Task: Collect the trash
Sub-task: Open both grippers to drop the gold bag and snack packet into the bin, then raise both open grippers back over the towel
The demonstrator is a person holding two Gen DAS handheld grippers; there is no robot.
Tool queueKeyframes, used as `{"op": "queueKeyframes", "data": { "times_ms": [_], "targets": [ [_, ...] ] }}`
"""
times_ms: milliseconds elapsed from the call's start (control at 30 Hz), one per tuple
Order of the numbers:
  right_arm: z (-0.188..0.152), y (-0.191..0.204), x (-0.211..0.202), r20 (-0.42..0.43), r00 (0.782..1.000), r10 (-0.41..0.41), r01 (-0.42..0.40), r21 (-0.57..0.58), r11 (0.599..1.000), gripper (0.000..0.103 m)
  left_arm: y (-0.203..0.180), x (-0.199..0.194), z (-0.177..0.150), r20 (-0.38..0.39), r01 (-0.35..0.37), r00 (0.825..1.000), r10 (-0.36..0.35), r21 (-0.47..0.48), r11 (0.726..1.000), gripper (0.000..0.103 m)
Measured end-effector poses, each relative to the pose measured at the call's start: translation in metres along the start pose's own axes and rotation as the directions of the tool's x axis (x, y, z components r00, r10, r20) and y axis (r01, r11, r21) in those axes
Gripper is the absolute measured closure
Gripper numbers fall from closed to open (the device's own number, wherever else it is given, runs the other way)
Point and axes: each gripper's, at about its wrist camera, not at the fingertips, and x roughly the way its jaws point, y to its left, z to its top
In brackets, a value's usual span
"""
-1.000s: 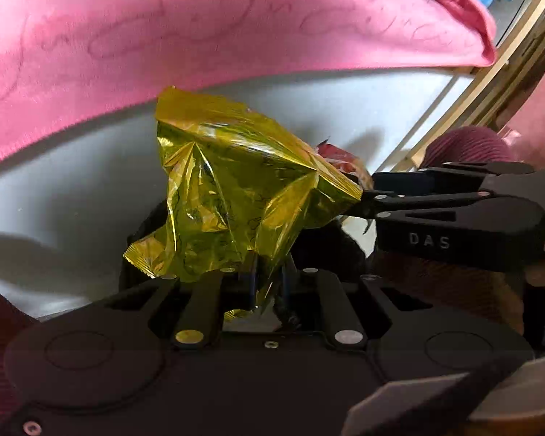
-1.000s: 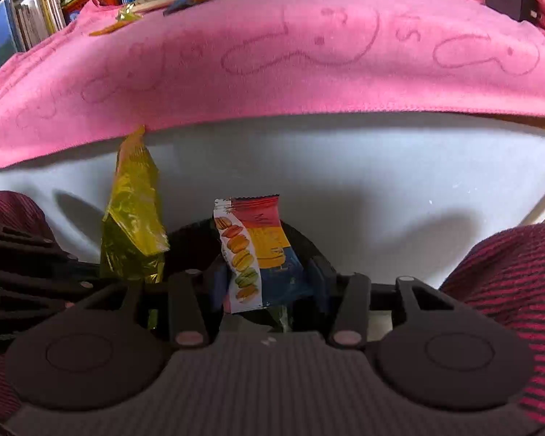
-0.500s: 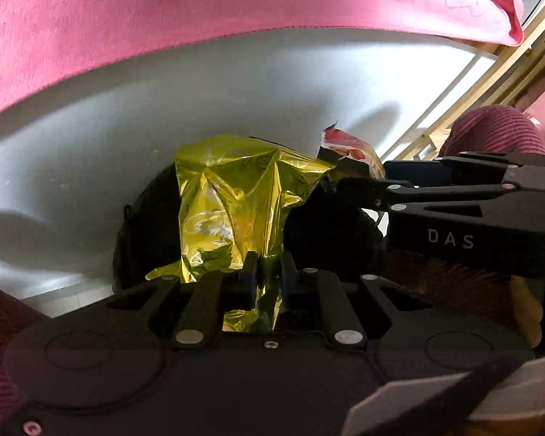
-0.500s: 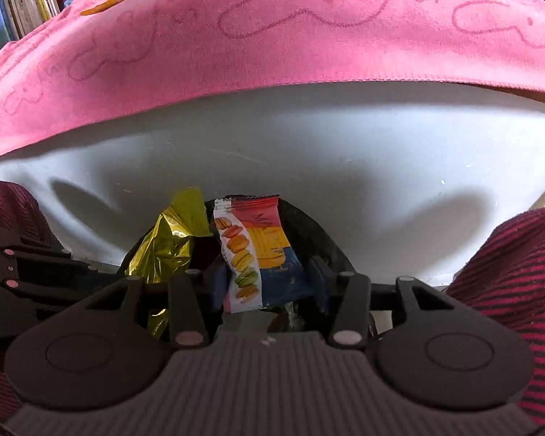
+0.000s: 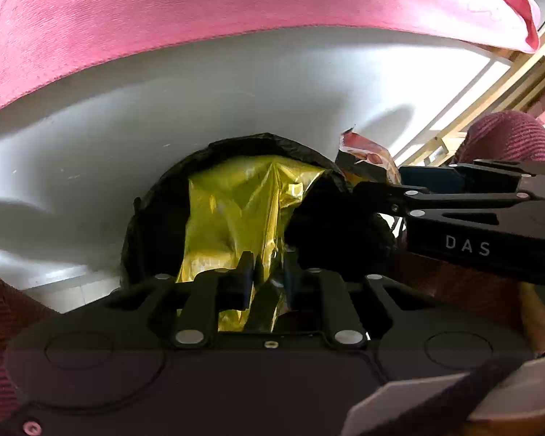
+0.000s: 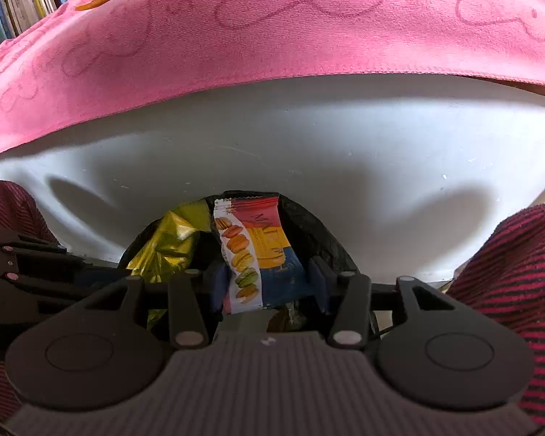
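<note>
My left gripper [image 5: 267,276] is shut on a crumpled gold foil wrapper [image 5: 243,210], which hangs over the mouth of a bin lined with a black bag [image 5: 156,218]. My right gripper [image 6: 269,283] is shut on a macaron snack packet [image 6: 254,250] with red, yellow and blue panels, held above the same black bag [image 6: 319,232]. In the left wrist view the right gripper [image 5: 374,185] comes in from the right with the macaron snack packet [image 5: 367,152] at its tip. In the right wrist view the gold foil wrapper [image 6: 170,239] shows just left of the packet.
A white table front [image 6: 309,138] rises behind the bin, with a pink towel [image 6: 236,29] draped over its top. Books [image 6: 21,7] stand at the far left. Knees in red striped cloth [image 6: 519,272] flank the bin. Wooden slats [image 5: 490,101] show at the right.
Both grippers have moved down along the table front toward the bin. The gold wrapper now sits in the bag's mouth and the snack packet is lower beside it.
</note>
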Motion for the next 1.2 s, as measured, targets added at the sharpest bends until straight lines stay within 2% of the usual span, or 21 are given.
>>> {"op": "queueKeyframes", "data": {
  "times_ms": [200, 367, 400, 433, 633, 700, 833, 967, 1200],
  "targets": [
    [0.0, 0.0, 0.0, 0.0, 1.0, 0.002, -0.002, -0.001, 1.0, 0.049, 0.004, -0.001, 0.0, 0.0, -0.002, 1.0, 0.002, -0.017, 1.0, 0.087],
    [-0.001, 0.0, -0.001, 0.004, 1.0, 0.006, -0.006, -0.002, 1.0, 0.043, 0.005, -0.004, 0.001, 0.009, -0.01, 1.0, 0.01, -0.017, 1.0, 0.086],
    [-0.001, 0.0, -0.001, 0.005, 1.0, 0.008, -0.008, -0.001, 1.0, 0.043, 0.006, -0.005, 0.001, 0.01, -0.013, 1.0, 0.013, -0.018, 1.0, 0.084],
    [-0.002, -0.001, -0.001, 0.005, 1.0, 0.008, -0.008, -0.002, 1.0, 0.038, 0.006, -0.005, 0.001, 0.012, -0.015, 1.0, 0.015, -0.019, 1.0, 0.083],
    [-0.002, -0.001, -0.005, 0.008, 1.0, 0.014, -0.014, -0.009, 1.0, 0.033, 0.007, -0.008, 0.002, 0.027, -0.034, 0.999, 0.034, -0.026, 0.999, 0.064],
    [-0.001, -0.001, -0.005, 0.008, 1.0, 0.014, -0.013, -0.009, 1.0, 0.032, 0.008, -0.008, 0.002, 0.026, -0.045, 0.999, 0.046, -0.035, 0.998, 0.054],
    [-0.001, -0.001, -0.006, 0.009, 1.0, 0.012, -0.012, -0.011, 1.0, 0.029, 0.01, -0.01, 0.004, 0.033, -0.064, 0.997, 0.066, -0.047, 0.997, 0.051],
    [0.0, -0.001, -0.009, 0.015, 1.0, 0.011, -0.011, -0.013, 1.0, 0.029, 0.011, -0.014, 0.005, 0.05, -0.083, 0.995, 0.085, -0.053, 0.995, 0.044],
    [0.007, 0.003, -0.026, 0.05, 0.999, 0.013, -0.011, -0.04, 0.999, 0.026, 0.01, -0.032, 0.012, 0.088, -0.113, 0.99, 0.114, -0.021, 0.993, 0.041]
  ]
}}
